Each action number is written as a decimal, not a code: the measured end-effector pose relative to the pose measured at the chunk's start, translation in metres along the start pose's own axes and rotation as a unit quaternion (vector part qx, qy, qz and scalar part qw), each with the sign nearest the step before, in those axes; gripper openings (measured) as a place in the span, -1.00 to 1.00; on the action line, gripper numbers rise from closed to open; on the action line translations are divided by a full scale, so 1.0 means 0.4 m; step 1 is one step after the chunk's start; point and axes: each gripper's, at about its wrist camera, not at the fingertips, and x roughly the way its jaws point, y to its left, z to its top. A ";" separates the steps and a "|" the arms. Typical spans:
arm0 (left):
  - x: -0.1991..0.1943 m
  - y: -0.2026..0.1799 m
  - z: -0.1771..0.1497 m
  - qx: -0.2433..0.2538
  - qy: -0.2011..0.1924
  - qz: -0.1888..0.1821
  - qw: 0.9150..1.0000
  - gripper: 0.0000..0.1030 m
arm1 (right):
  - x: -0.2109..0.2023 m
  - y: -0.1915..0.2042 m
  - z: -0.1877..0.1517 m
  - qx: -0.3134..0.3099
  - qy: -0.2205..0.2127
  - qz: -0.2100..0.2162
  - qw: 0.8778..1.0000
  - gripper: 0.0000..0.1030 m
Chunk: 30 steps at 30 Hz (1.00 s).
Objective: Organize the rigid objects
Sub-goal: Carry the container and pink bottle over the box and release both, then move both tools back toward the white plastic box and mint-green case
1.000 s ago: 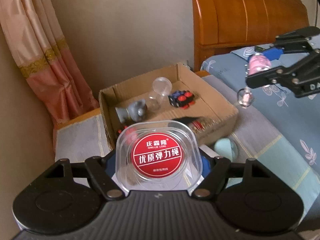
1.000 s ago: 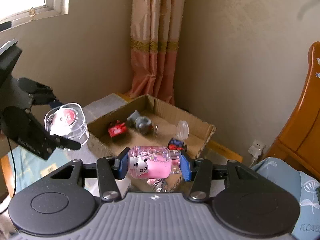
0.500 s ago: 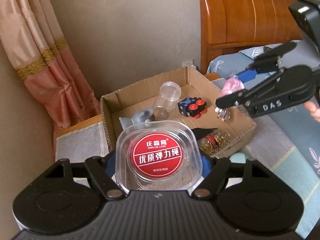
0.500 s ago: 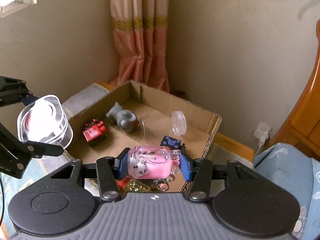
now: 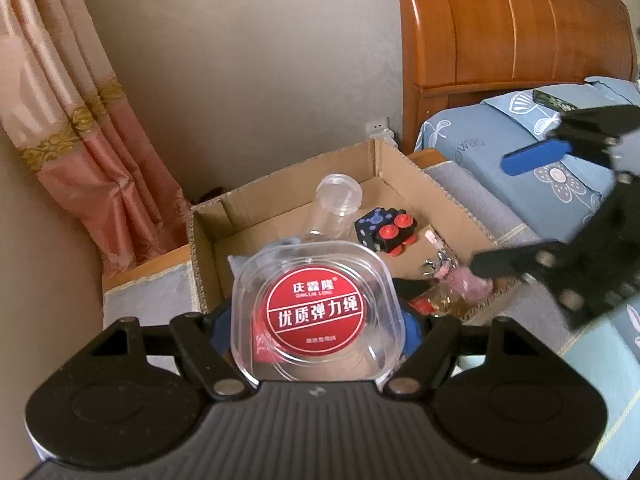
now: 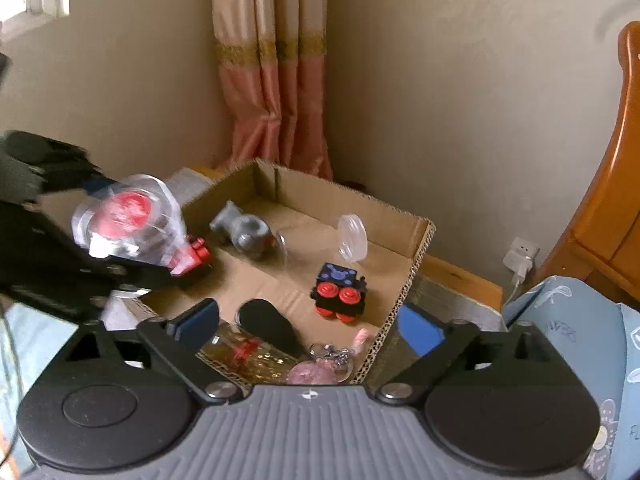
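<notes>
While the left hand-held gripper point(image 5: 316, 320) looks down at the brown cardboard box point(image 5: 404, 168), its two fingers sit partly closed and squeeze a clear square plastic case with a round red label point(image 5: 316, 308). This case is held up in the air, in front of the near left part of the box. Inside the box are a clear round plastic jar point(image 5: 338, 202) lying on its side and a black block toy with red buttons point(image 5: 386, 230) just beside it. At the near right corner of the box lies a small pink jar with a metal key ring point(image 5: 466, 282), and next to it is a little see-through yellow bottle point(image 5: 444, 304). The right hand-held gripper point(image 5: 520, 208) comes in from the right side with its fingers spread far apart, and nothing is between them. A blue flowered bed cover point(image 5: 560, 184) and a shiny brown wooden headboard point(image 5: 512, 20) are behind it.

From the right wrist view, the right hand-held gripper point(image 6: 308, 330) has just been opening, and its fingers are now wide apart with nothing in them. The pink jar with the key ring point(image 6: 316, 372) lies in the box right below, at the near edge, free of the fingers. The yellow bottle point(image 6: 248, 354) lies just beside it. Farther in are the black block toy point(image 6: 340, 292), the clear jar point(image 6: 352, 236), a grey toy animal point(image 6: 244, 228) and a small red toy point(image 6: 192, 256). The left hand-held gripper point(image 6: 116, 240) holds the clear case point(image 6: 128, 220) above the left edge of the box point(image 6: 352, 200). A pink and cream curtain point(image 6: 276, 80) hangs in the corner.
</notes>
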 end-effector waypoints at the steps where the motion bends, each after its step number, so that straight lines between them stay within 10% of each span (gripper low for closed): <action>1: 0.006 -0.001 0.004 -0.001 0.001 0.000 1.000 0.47 | -0.010 0.004 -0.002 -0.001 -0.003 -0.003 1.000 0.99; 17: 0.142 -0.029 0.061 -0.037 0.018 -0.027 0.999 0.70 | -0.131 0.040 -0.070 -0.012 -0.018 -0.030 0.999 1.00; 30: -0.009 -0.047 0.031 -0.030 -0.019 -0.017 0.999 0.88 | -0.122 0.073 -0.149 0.040 -0.006 -0.053 0.998 1.00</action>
